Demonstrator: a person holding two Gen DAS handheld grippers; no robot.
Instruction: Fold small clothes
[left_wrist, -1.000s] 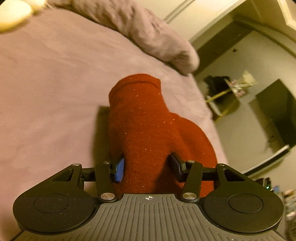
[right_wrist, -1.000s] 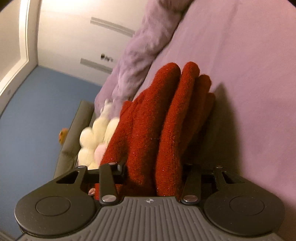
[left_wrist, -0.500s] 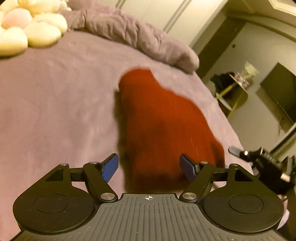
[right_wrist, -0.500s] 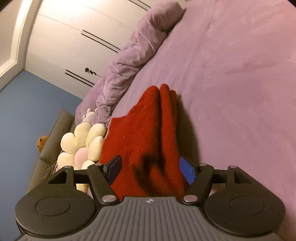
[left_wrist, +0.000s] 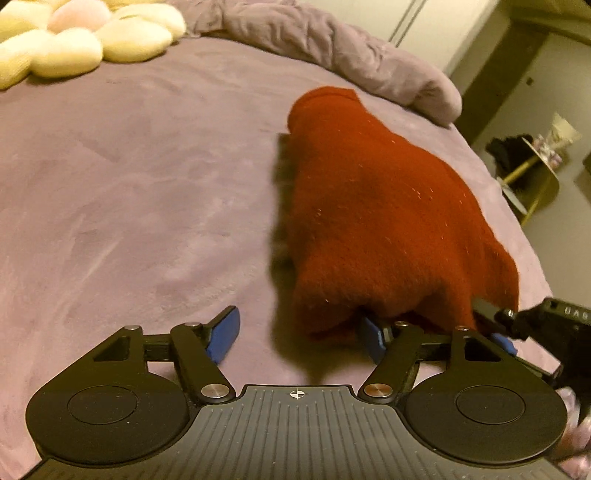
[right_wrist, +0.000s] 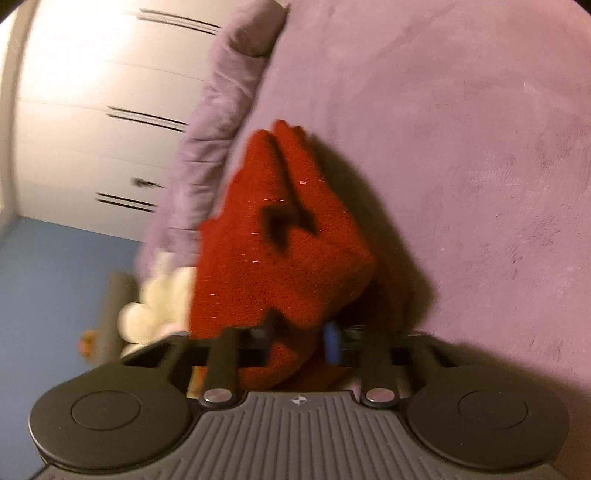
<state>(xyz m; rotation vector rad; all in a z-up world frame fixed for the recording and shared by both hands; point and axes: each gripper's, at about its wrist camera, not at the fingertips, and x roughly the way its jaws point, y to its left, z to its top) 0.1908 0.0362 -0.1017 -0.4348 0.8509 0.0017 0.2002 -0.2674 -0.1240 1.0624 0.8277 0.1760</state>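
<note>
Gloves (left_wrist: 380, 218) lie stacked on the bed (left_wrist: 140, 192). My left hand-held gripper (left_wrist: 301, 334) is spread, beside their near edge. My right hand-held gripper (right_wrist: 295, 341) pinches the finger end, lifted. Fold underway, I judge; next, carry that end over toward the cuff.

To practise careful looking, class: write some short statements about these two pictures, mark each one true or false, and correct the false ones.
1. The left claw is open and holds nothing. True.
2. The glove is blue. False: it is red.
3. The right claw is shut on the glove. True.
4. The glove is over a wooden table. False: it is over a purple bed.
5. A pale cushion lies on the bed. True.
</note>
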